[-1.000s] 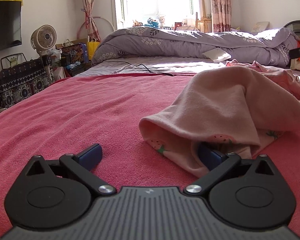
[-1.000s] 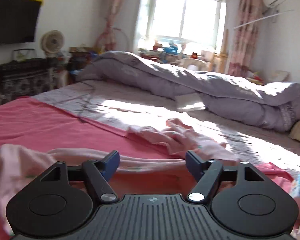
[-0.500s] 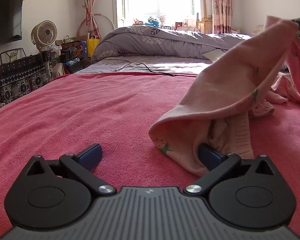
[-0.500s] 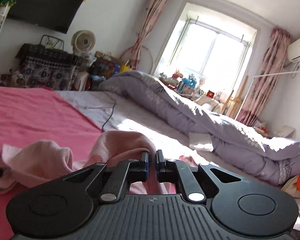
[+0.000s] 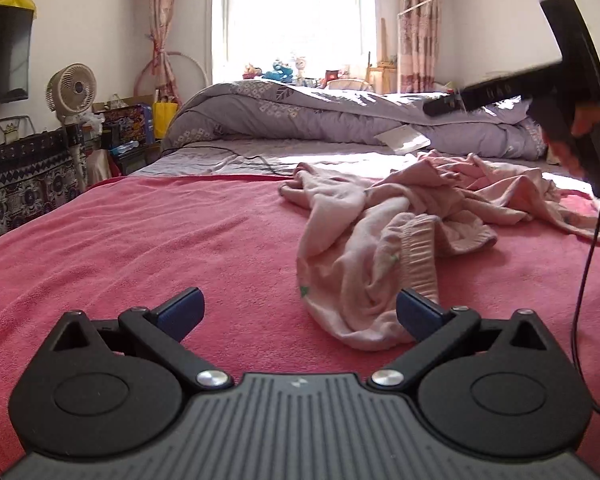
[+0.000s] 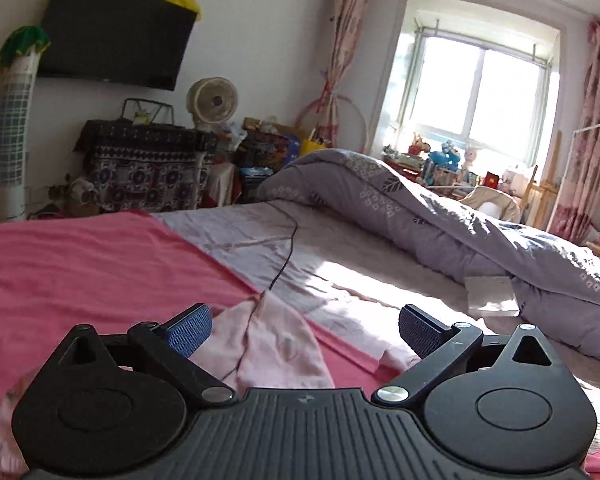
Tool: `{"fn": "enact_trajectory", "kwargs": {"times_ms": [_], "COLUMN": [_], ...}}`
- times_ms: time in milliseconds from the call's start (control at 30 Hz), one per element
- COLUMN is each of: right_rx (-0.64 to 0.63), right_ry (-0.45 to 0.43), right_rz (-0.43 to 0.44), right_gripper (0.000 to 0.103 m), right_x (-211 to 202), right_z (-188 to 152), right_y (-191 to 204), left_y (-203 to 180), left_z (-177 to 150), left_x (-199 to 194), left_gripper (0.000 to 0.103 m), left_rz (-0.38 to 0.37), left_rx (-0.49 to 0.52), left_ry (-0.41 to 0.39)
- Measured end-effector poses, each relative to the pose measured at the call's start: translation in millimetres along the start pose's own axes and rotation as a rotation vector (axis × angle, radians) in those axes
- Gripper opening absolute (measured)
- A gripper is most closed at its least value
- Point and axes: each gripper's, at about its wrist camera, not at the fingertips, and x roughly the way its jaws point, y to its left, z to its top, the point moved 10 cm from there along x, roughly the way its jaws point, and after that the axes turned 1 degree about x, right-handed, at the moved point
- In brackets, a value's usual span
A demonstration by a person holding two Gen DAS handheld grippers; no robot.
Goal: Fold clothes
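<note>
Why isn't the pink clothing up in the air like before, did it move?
Yes. The pink clothing dropped down. It now lies crumpled on the red blanket, below the grey quilt; the right gripper is open.

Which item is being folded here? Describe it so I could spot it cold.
On the coral-pink terry blanket covering the bed's near half lies a crumpled pale-pink cotton garment with tiny strawberry prints. Unlike the grey-lilac floral duvet behind, it has a ribbed elastic waistband.

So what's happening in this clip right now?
A person with a handheld gripper in each hand is working on folding a pink garment, which lies crumpled on the red blanket covering the bed. Both the left gripper and the right gripper are open and hold nothing. The left one sits low by the garment's near end; the right one is above its far end. No fold is made yet.
</note>
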Motion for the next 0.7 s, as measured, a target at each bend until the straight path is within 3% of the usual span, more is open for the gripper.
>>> {"fn": "enact_trajectory", "kwargs": {"times_ms": [33, 100, 167, 233, 267, 333, 367, 400, 500, 533, 567, 633, 667, 700], "right_rx": [-0.042, -0.12, -0.191, -0.134, -0.106, -0.05, -0.021, 0.007, 0.092, 0.12, 0.125, 0.101, 0.063, 0.03], "right_ry": [0.028, 0.093, 0.166, 0.167, 0.167, 0.168, 0.169, 0.169, 0.17, 0.171, 0.158, 0.149, 0.16, 0.17], "right_rz": [0.036, 0.065, 0.054, 0.003, -0.023, -0.074, -0.099, -0.125, -0.201, -0.226, -0.192, -0.123, -0.122, -0.121], "right_gripper": [0.1, 0.098, 0.094, 0.085, 0.078, 0.045, 0.019, 0.012, 0.008, 0.008, 0.01, 0.023, 0.046, 0.062], "right_x": [-14, -33, -42, -36, -33, -27, -25, -22, -15, -13, -24, -43, -48, -53], "right_z": [-21, -59, -93, -95, -97, -100, -102, -103, -109, -111, -106, -99, -101, -103], "right_y": [10, 27, 40, 38, 37, 35, 34, 33, 30, 29, 26, 25, 30, 36], "left_y": [-11, -28, -38, -42, -42, -41, -39, -35, -9, -2, 5, 15, 17, 17], "left_z": [3, 5, 2, -7, -9, -10, -8, -5, 11, 13, 16, 19, 20, 19], "left_x": [-4, -3, 14, 37, 43, 51, 52, 51, 43, 41, 40, 38, 38, 38], "left_gripper": [0.103, 0.103, 0.103, 0.103, 0.103, 0.103, 0.103, 0.103, 0.103, 0.103, 0.103, 0.103, 0.103, 0.103], "left_rz": [-0.057, -0.084, -0.017, 0.087, 0.118, 0.163, 0.173, 0.191, 0.316, 0.327, 0.335, 0.34, 0.335, 0.331], "left_rx": [0.012, 0.057, 0.112, 0.151, 0.164, 0.179, 0.171, 0.159, 0.155, 0.144, 0.131, 0.103, 0.088, 0.085], "left_ry": [-0.009, -0.014, 0.026, 0.095, 0.098, 0.088, 0.086, 0.074, 0.001, -0.001, -0.001, 0.002, 0.005, 0.007]}}
